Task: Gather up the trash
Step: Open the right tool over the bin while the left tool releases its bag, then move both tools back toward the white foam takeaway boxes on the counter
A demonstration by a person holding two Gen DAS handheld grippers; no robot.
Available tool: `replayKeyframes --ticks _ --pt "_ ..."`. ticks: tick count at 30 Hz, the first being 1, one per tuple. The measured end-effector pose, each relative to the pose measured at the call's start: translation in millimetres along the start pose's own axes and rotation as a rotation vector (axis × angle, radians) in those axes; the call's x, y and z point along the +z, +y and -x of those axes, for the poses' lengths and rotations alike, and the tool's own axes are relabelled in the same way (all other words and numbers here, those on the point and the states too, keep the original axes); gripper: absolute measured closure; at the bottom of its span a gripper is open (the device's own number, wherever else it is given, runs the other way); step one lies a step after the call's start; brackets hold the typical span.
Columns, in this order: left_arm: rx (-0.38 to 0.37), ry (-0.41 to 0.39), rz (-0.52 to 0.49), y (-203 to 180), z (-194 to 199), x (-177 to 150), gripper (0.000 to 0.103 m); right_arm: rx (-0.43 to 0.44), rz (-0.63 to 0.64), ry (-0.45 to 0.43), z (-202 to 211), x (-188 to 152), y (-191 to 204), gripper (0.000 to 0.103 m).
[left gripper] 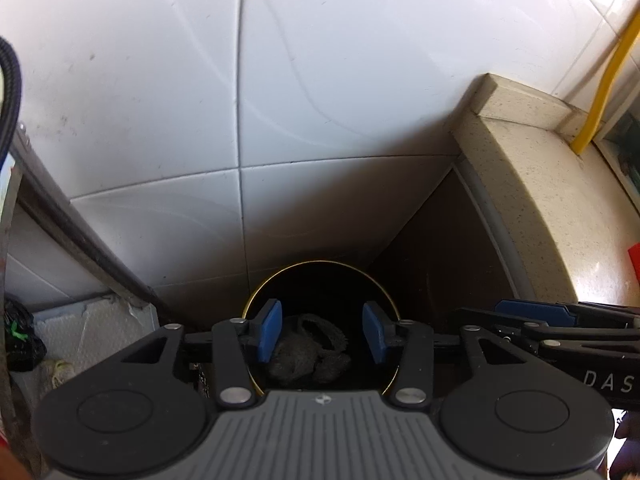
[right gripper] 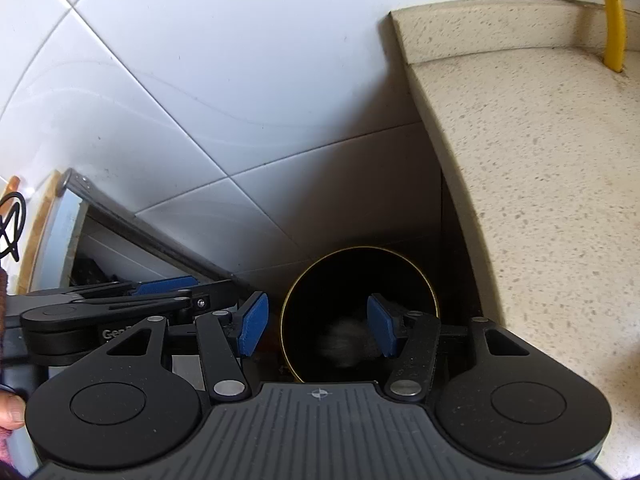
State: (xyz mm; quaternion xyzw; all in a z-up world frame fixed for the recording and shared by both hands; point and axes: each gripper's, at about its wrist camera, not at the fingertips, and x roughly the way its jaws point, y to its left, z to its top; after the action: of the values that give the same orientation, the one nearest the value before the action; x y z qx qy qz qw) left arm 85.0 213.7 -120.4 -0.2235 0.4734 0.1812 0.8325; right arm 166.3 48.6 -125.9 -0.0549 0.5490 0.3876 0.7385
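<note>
Both tongs spread above bin (left gripper: 256, 300); dark crumpled trash (left gripper: 308, 352) lies inside, below, untouched.

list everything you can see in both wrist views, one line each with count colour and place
round bin with thin gold rim: one, black inside, on the floor in the corner below both grippers
crumpled dark scrap: one clump, grey-black, lying inside the bin
glossy wall tiles: several, white, behind the bin
speckled stone counter: one, beige, right of the bin
yellow hose: one, yellow, rising from the counter's far edge
black plastic bag: one, black, far left on the floor
left gripper: one, black with blue pads, jaws open above the bin, nothing between the pads
right gripper: one, black with blue pads, jaws open over the bin's left rim
thumb: one, left edge of the right view
</note>
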Motion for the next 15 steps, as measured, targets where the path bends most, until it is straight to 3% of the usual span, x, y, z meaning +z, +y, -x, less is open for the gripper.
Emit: replayKeyframes --ticks 11,15 --pt "0.076 -0.124 -0.200 -46 28 6 0.060 -0.011 -0.020 -0.087 40 -4 -4 0.040" --pt "0.056 -0.153 -0.260 -65 36 8 0.058 -0.031 -0.034 -0.145 62 -6 -10 0.036"
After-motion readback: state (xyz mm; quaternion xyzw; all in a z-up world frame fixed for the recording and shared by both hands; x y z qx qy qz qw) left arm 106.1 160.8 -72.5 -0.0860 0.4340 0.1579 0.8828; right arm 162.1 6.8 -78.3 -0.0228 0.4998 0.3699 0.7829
